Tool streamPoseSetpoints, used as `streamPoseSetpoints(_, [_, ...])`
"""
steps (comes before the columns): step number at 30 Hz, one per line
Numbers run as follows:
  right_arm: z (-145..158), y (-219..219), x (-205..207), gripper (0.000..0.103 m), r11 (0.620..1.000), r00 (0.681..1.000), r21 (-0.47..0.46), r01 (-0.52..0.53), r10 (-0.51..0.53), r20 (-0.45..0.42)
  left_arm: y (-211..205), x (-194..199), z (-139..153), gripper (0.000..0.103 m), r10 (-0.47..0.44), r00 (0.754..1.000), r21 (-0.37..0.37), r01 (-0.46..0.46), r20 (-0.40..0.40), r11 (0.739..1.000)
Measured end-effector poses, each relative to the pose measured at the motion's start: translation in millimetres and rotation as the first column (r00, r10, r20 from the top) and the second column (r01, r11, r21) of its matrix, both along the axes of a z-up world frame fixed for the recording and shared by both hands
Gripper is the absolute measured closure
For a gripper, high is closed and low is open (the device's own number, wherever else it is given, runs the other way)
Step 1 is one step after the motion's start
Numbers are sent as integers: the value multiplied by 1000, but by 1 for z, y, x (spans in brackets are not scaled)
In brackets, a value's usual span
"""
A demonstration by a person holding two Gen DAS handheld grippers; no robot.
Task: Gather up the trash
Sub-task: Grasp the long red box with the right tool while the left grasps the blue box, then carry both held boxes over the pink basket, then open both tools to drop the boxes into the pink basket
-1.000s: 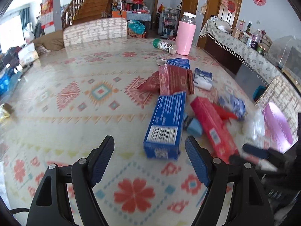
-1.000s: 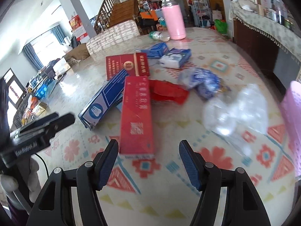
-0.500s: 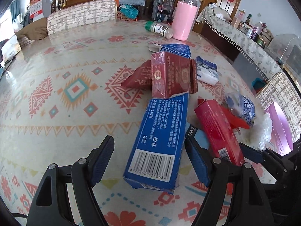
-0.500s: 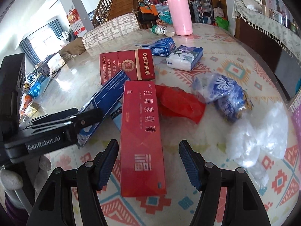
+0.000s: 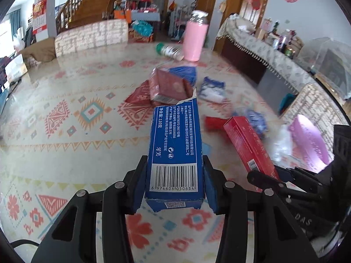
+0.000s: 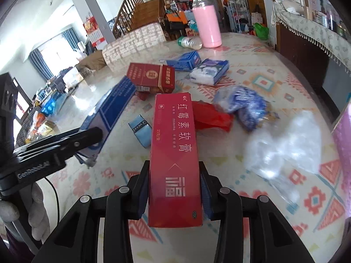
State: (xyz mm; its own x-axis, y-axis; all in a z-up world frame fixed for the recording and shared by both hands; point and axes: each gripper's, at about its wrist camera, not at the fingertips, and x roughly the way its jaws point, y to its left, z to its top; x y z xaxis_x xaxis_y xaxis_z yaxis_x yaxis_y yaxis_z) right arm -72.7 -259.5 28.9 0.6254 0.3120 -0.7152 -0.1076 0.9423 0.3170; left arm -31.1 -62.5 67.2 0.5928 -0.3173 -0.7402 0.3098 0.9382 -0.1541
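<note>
My left gripper [image 5: 174, 183] is shut on a long blue toothpaste box [image 5: 174, 144] and holds its near end above the table. My right gripper [image 6: 174, 194] is shut on a long red ointment box [image 6: 174, 153], lifted off the table. The red box also shows at the right of the left wrist view [image 5: 250, 146]; the blue box shows at the left of the right wrist view [image 6: 109, 111]. Other trash lies beyond: a dark red carton [image 6: 151, 76], a red wrapper [image 6: 210, 118], a blue-white plastic bag [image 6: 243, 103], a clear plastic bag [image 6: 283, 144], a tissue pack [image 6: 209, 71].
A patterned tablecloth [image 5: 65, 120] covers the table. A pink flask [image 6: 207, 25] and a lying bottle [image 6: 189, 42] stand at the far edge. A small light-blue packet [image 6: 140, 129] lies between the boxes. A pink bin [image 5: 311, 140] is at the right. A chair [image 5: 92, 36] is behind.
Both grippers moved forward over their boxes and closed on them. The blue box and the red box are now lifted at their near ends.
</note>
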Motion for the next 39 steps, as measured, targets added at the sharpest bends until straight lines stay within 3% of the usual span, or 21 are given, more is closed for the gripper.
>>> streamPoseSetpoints(5, [12, -33, -29, 60, 999, 998, 37, 40, -41, 36, -27, -22, 21, 58, -71, 997, -22, 71, 25, 997])
streamPoseSetpoints(12, [32, -112, -71, 60, 980, 977, 54, 190, -194, 88, -97, -32, 43, 58, -210, 977, -67, 212, 31, 975])
streamPoseSetpoints(19, [41, -209, -105, 60, 915, 909, 38, 401, -403, 110, -193, -34, 55, 58, -351, 936, -90, 353, 36, 931])
streamPoseSetpoints(24, [37, -261, -112, 60, 866, 861, 32, 499, -500, 95, -262, -28, 52, 58, -439, 899, -121, 435, -2, 892])
streamPoseSetpoints(30, [29, -296, -108, 60, 838, 835, 15, 546, -545, 72, -338, -20, 46, 58, -520, 854, -119, 513, -26, 850])
streamPoseSetpoints(33, [25, -307, -103, 59, 833, 832, 7, 553, -552, 62, -358, -17, 41, 57, -529, 848, -116, 523, -31, 844])
streamPoseSetpoints(36, [20, -315, -102, 56, 828, 827, 7, 560, -560, 59, -362, -14, 38, 49, -529, 848, -124, 521, -40, 845])
streamPoseSetpoints(38, [20, -318, -102, 41, 827, 825, 18, 562, -562, 63, -357, -15, 39, 35, -518, 855, -114, 513, -22, 851])
streamPoseSetpoints(39, [21, -318, -103, 37, 824, 822, 23, 565, -566, 71, -353, -16, 39, 34, -513, 858, -106, 509, -14, 854])
